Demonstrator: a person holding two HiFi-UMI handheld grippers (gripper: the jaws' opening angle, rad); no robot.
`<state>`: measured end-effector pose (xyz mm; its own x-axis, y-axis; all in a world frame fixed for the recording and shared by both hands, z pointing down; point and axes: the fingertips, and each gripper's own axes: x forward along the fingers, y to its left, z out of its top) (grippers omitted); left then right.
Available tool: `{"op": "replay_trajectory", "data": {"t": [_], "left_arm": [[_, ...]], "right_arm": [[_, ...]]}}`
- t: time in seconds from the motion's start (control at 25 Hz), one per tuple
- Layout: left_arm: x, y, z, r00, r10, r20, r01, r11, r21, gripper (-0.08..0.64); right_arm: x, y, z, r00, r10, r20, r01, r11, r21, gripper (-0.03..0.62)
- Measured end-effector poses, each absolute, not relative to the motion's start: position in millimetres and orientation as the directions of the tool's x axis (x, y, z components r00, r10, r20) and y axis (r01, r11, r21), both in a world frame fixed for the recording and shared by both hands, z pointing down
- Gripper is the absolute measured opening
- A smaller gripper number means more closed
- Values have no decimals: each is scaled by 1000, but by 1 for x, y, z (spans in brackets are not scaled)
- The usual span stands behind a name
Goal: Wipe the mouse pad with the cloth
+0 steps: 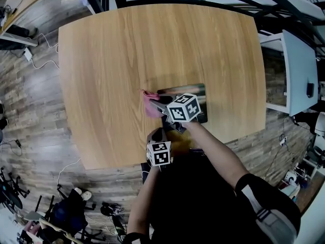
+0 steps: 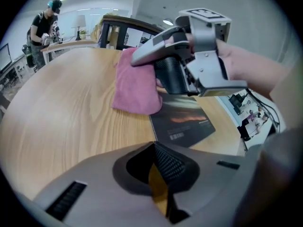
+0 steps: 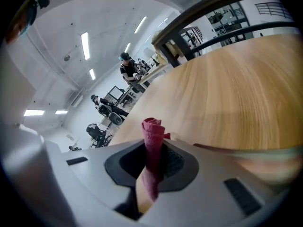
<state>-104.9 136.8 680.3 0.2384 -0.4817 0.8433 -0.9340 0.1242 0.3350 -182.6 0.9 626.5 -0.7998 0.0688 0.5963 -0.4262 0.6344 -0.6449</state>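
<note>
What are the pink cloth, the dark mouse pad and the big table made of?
The cloth looks like soft, fuzzy fabric, maybe microfibre: it hangs in soft folds. The mouse pad seems thin and flat, with a smooth, slightly shiny top that reflects light; its material is unclear. The table looks like wood or wood-look laminate: pale grain lines show.

Soft cloth [image 2: 137, 86], glossy mouse pad [image 2: 184, 119]
</note>
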Motion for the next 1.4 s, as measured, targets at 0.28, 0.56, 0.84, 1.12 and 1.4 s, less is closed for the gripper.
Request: {"op": "replay_trajectory", "data": {"t": [0.28, 0.56, 0.84, 1.12, 1.4], "left_arm": [[-105, 137, 680, 239, -480, 844, -933, 128, 337, 25], [-108, 140, 682, 222, -480, 849, -933, 148, 328, 23], [-109, 139, 681, 201, -476, 856, -937, 161, 309, 23], [-109, 140, 682, 181, -463, 868, -949, 150, 278, 23], [-103, 130, 673, 215, -484, 848, -938, 139, 317, 28]], "right_arm": [[-167, -20, 669, -663, 23, 748, -511, 716, -475, 63], [-166, -20, 677, -652, 10, 758, -497, 749, -438, 64], [-156, -25, 676, -645, -13, 764, -480, 785, -391, 64], [-143, -33, 673, -683, -30, 730, -484, 768, -421, 64], [-143, -33, 675, -685, -26, 728, -487, 759, -432, 64]]}}
